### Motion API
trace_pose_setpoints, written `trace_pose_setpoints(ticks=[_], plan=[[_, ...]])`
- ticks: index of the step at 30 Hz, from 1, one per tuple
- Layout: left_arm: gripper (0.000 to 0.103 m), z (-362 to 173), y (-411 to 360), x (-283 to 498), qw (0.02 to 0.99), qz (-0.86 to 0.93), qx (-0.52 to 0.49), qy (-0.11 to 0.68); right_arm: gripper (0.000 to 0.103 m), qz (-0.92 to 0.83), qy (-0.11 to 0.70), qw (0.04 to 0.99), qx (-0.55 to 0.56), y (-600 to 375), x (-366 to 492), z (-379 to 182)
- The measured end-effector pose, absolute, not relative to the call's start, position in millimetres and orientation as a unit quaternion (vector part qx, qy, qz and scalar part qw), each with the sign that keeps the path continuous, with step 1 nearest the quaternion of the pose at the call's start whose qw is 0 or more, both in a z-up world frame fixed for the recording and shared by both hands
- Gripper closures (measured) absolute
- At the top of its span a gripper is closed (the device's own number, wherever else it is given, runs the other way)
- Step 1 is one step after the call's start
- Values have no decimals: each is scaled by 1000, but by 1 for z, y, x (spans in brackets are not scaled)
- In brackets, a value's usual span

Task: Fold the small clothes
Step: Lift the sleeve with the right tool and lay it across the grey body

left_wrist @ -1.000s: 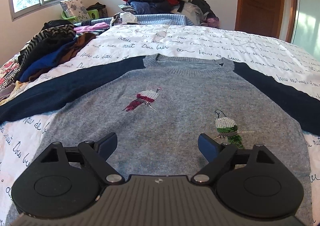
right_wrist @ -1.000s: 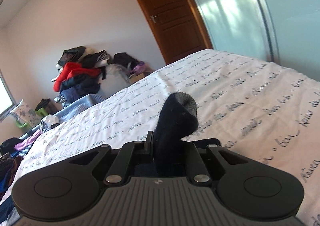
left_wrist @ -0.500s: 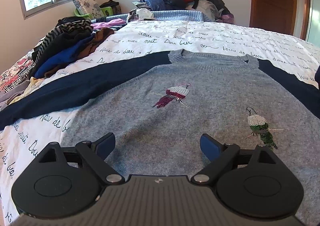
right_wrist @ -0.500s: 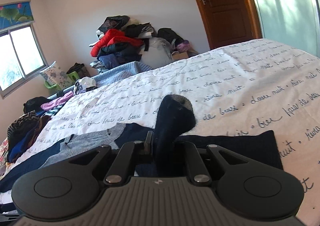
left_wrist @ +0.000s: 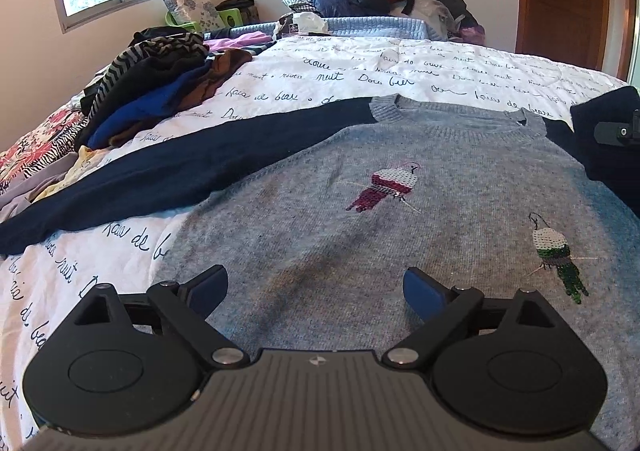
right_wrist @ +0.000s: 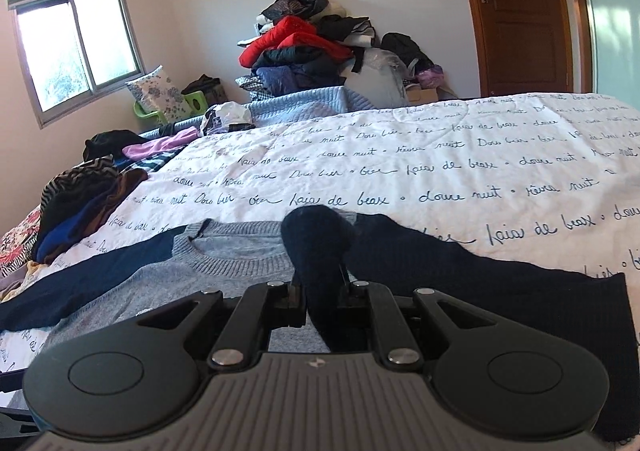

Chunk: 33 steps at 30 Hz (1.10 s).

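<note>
Bed (left_wrist: 400, 63) w/ script-print cover; grey sweater (left_wrist: 360, 235) lies flat on it, navy sleeves out. Right gripper (right_wrist: 320, 291): jaws clamped on navy sleeve cuff (right_wrist: 316, 235), lifted over collar. Left gripper (left_wrist: 316, 287) above hem, jaws wide & opening, nothing between.

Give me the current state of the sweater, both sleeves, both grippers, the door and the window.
Sweater: flat, front up on the bed.
Left sleeve: stretched out flat.
Right sleeve: cuff end lifted, being folded across.
Left gripper: jaws opening, nothing between them.
Right gripper: shut on the right sleeve.
Door: closed.
Window: closed.
</note>
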<state>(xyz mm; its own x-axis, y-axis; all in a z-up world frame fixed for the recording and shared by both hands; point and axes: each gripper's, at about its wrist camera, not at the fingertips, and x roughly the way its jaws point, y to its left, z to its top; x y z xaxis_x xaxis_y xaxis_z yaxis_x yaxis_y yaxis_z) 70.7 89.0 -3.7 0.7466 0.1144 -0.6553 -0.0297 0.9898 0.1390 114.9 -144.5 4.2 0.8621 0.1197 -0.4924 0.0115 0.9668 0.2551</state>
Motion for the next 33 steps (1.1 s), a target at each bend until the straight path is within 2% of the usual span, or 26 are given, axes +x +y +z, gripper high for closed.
trace_pose_setpoints(ticks=[22,33], plan=[[8,13,142,64,933,83,52,346,92,116,275,954,-10,-3,171,2],[8,17,182,59,926,126,30,354,92,152,295,943,-29,57,189,-11]])
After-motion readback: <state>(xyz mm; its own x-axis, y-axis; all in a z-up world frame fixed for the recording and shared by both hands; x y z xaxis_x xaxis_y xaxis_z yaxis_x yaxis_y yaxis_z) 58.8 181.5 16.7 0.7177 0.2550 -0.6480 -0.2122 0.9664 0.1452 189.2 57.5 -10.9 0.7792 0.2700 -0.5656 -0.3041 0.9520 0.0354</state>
